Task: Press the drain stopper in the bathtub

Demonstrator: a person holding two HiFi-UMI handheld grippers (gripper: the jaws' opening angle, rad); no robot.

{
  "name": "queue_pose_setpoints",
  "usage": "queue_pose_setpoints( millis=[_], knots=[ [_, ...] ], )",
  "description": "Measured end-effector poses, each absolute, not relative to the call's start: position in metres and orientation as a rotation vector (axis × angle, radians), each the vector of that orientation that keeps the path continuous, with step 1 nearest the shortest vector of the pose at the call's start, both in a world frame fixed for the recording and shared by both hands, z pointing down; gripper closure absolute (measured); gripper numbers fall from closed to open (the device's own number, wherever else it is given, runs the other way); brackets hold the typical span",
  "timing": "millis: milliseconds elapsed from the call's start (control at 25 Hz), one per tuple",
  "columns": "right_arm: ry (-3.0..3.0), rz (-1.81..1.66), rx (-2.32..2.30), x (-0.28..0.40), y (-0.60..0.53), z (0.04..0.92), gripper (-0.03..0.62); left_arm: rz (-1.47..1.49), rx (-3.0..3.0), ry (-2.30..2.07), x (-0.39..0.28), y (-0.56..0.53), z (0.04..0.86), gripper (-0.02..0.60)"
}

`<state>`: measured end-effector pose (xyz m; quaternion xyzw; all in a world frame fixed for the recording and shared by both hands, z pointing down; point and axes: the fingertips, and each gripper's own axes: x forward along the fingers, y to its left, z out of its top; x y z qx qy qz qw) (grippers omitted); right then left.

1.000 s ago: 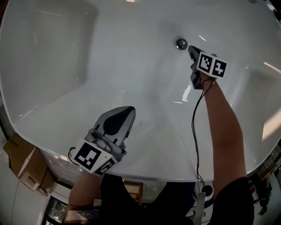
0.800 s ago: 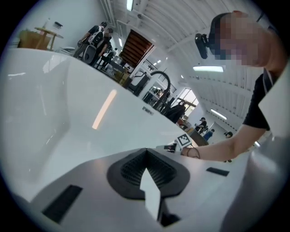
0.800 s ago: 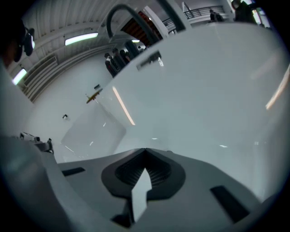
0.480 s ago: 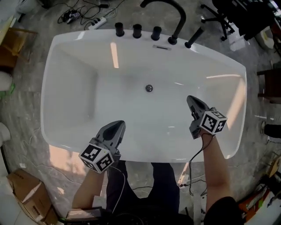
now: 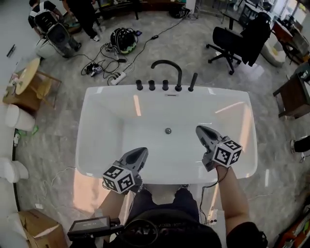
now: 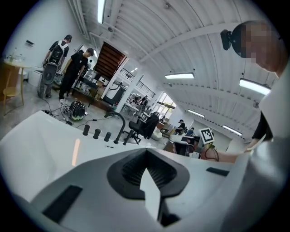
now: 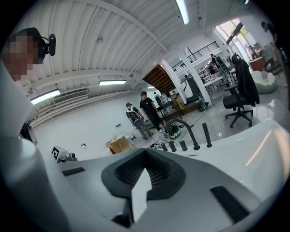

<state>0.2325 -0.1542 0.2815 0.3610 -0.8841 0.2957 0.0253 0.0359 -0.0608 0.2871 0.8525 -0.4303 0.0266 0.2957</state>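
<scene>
The round metal drain stopper [image 5: 168, 131] sits in the floor of the white bathtub [image 5: 97, 145], near its far wall. Both grippers hang high above the tub's near side, well clear of the stopper. My left gripper [image 5: 139, 154] is at the near rim, jaws shut with nothing between them. To the right of the stopper in the head view is my right gripper [image 5: 200, 130], likewise shut and holding nothing. In the left gripper view my left gripper [image 6: 146, 153] points over the tub [image 6: 41, 145]. My right gripper [image 7: 145, 153] points toward the taps; neither gripper view shows the stopper.
A black arched faucet [image 5: 167, 68], several knobs [image 5: 152, 85] and a hand shower [image 5: 193, 82] line the tub's far rim. Cables and a power strip [image 5: 114, 76] lie on the floor beyond. An office chair [image 5: 232, 43] stands at back right, a cardboard box [image 5: 34, 227] near left, people [image 5: 82, 14] at back left.
The view has risen far from the tub. My right gripper, beside the stopper a second ago, has lifted away; both grippers are now high over the near rim.
</scene>
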Motion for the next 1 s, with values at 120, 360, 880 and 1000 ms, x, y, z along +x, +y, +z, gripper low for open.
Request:
queue_pose_setpoints(
  millis=[120, 360, 880, 1000],
  knots=[
    [-2.799, 0.853, 1.126, 0.228, -0.135, 0.247, 0.577, 0.066, 2.307, -1.134, 0.035, -0.053, 0.263, 0.574],
    [-2.857, 0.829, 1.172, 0.227, -0.101, 0.216, 0.579, 0.108, 2.341, -1.131, 0.031, -0.034, 0.238, 0.574],
    [-2.826, 0.837, 1.213, 0.23, -0.048, 0.2, 0.579, 0.066, 2.388, -1.092, 0.05, -0.03, 0.205, 0.574],
    [-2.831, 0.862, 1.188, 0.223, -0.035, 0.201, 0.579, 0.039, 2.373, -1.072, 0.05, -0.025, 0.199, 0.574]
  ],
)
